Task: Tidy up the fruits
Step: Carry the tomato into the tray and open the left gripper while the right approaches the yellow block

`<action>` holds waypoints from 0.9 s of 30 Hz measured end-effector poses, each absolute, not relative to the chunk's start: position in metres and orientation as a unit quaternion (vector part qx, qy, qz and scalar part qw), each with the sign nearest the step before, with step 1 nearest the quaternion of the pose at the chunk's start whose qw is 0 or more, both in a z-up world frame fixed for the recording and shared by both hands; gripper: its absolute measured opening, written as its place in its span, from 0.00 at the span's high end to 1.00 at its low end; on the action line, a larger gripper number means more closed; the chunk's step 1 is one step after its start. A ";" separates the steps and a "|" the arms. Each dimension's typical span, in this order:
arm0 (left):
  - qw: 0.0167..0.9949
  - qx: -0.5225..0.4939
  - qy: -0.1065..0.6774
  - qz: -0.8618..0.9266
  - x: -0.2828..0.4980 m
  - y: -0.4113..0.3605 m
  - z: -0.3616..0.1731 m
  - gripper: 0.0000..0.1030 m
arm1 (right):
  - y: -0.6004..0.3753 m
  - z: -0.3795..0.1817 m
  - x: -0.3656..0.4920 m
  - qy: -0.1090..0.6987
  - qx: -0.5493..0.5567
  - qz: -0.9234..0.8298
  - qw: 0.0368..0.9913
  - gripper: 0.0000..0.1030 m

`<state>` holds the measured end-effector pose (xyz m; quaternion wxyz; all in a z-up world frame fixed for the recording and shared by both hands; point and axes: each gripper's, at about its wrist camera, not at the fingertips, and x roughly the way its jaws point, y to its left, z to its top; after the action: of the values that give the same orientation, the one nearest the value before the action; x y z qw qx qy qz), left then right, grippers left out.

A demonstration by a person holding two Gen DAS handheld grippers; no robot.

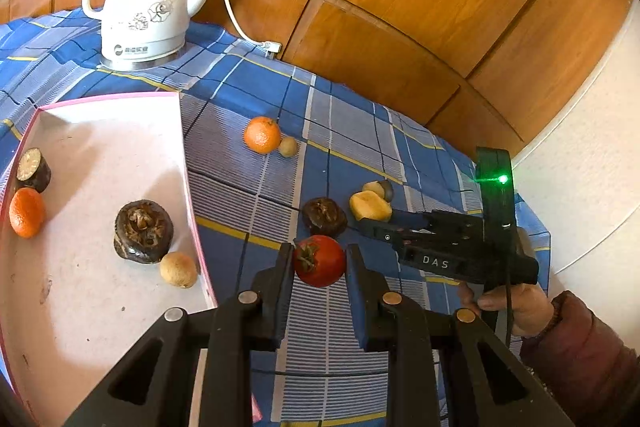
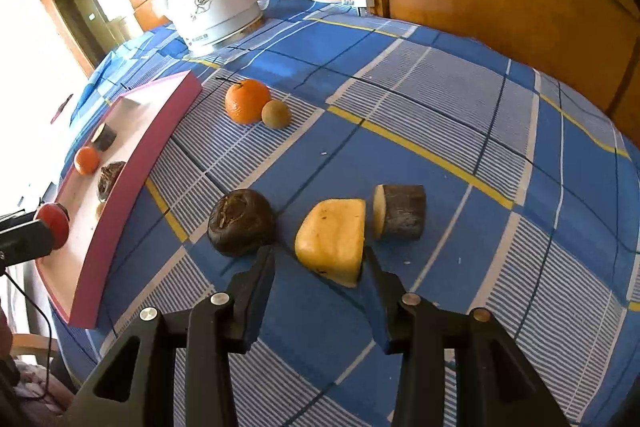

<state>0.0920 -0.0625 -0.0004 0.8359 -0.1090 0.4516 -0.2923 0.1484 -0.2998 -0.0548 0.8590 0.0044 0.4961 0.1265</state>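
My left gripper [image 1: 320,263] is shut on a red tomato-like fruit [image 1: 319,261], held just right of the pink-rimmed white tray [image 1: 100,131]. The tray holds an orange [image 1: 26,211], a dark round fruit [image 1: 143,237], a small tan fruit [image 1: 179,269] and a dark cut piece [image 1: 34,169]. My right gripper [image 2: 318,263] stands open around the near end of a yellow fruit piece [image 2: 332,239] lying on the cloth; only its right fingertip [image 2: 370,259] touches it. A dark round fruit [image 2: 241,221] and a dark cut piece [image 2: 400,211] flank the yellow piece.
An orange [image 2: 247,101] and a small tan fruit [image 2: 275,113] sit together farther back on the blue checked cloth [image 2: 460,115]. A white kettle [image 1: 144,11] with its cord stands at the back by the wooden wall. The table drops off on the right.
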 end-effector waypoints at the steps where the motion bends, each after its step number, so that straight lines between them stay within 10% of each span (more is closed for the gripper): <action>1: 0.836 -0.110 0.452 -0.291 0.092 -0.061 -0.001 0.75 | -0.298 -0.056 0.149 0.494 -0.002 0.124 0.861 0.59; 27: 0.874 -0.110 0.459 -0.114 0.167 0.043 -0.024 0.75 | -0.289 -0.049 0.151 0.509 -0.049 0.092 0.854 0.68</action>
<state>0.1671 0.0431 -0.0240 0.8742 -0.1103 0.4588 -0.1142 0.1512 -0.2889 -0.0488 0.8543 -0.0489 0.5093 0.0919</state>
